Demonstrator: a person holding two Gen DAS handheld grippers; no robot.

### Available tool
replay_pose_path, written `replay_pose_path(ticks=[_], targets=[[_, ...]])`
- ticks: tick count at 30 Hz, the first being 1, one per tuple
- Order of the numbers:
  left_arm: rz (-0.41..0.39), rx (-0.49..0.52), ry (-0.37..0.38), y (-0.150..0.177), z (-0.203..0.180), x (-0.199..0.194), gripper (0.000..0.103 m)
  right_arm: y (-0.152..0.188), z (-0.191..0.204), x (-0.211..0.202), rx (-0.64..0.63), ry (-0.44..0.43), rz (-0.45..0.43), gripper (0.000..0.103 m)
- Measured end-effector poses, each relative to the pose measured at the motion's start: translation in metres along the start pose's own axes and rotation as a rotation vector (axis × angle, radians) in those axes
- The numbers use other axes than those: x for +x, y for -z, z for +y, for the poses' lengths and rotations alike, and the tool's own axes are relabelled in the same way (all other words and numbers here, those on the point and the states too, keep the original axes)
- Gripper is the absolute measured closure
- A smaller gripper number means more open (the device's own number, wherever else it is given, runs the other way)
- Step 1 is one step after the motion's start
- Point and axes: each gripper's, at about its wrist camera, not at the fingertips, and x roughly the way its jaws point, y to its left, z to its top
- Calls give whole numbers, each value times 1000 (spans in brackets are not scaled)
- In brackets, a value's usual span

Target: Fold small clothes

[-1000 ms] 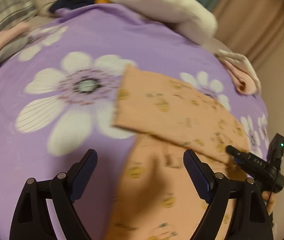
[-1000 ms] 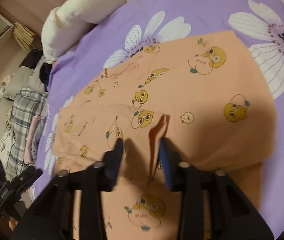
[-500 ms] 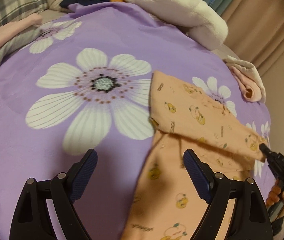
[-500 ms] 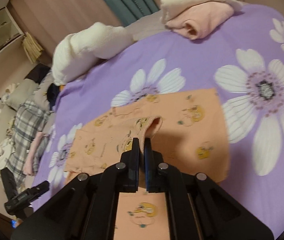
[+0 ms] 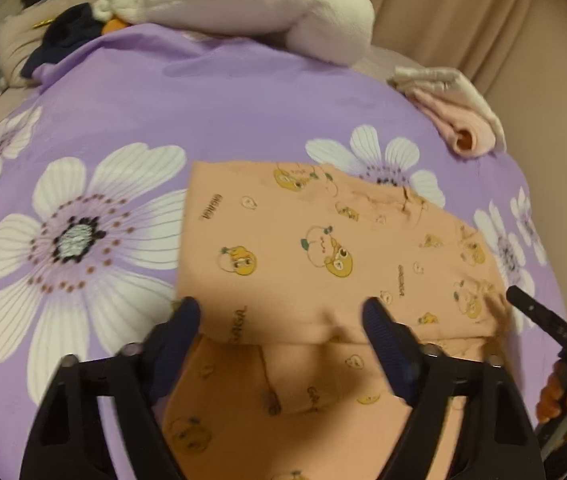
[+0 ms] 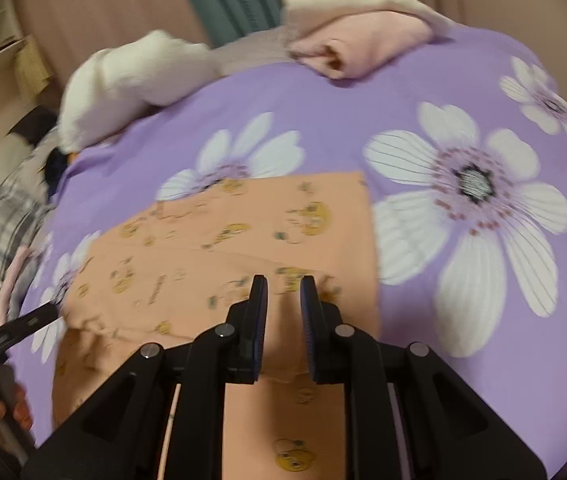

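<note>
The right gripper (image 6: 282, 294) has released the fold, jaws parting empty; left gripper (image 5: 279, 320) jaws are narrowing over the peach cartoon-printed garment (image 5: 323, 248), folded on the bed (image 5: 203, 92).

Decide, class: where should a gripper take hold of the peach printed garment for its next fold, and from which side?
Probably the folded edge nearest the left gripper: the garment lies flat on the bedsheet, so come from above and pinch that doubled edge.
</note>
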Motion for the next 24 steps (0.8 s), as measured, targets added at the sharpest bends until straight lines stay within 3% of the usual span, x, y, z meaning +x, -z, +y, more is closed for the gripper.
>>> replay_pose_path(ticks=[1, 3, 6, 9, 13, 15, 17, 19, 24], targets=[[13, 6, -8, 1, -1, 5, 43, 2, 3, 4, -12, -15, 13, 84], [45, 10, -27, 5, 1, 16, 50, 7, 4, 14, -27, -4, 56, 87], [78, 33, -35, 12, 4, 25, 51, 19, 3, 29, -43, 37, 125, 91], [86, 79, -41, 15, 2, 23, 51, 24, 3, 28, -58, 47, 120, 91], [100, 28, 10, 19, 11, 3, 51, 24, 4, 5, -23, 3, 109, 82], [95, 6, 44, 27, 19, -13, 47, 29, 3, -12, -18, -24, 96, 74], [91, -23, 60, 40, 34, -33, 32, 38, -1, -31, -13, -52, 95, 64], [84, -51, 76, 51, 46, -47, 30, 49, -8, -45, -5, -62, 99, 56], [134, -207, 180, 84, 89, -65, 30, 83, -42, -75, 90, -69, 130, 51]])
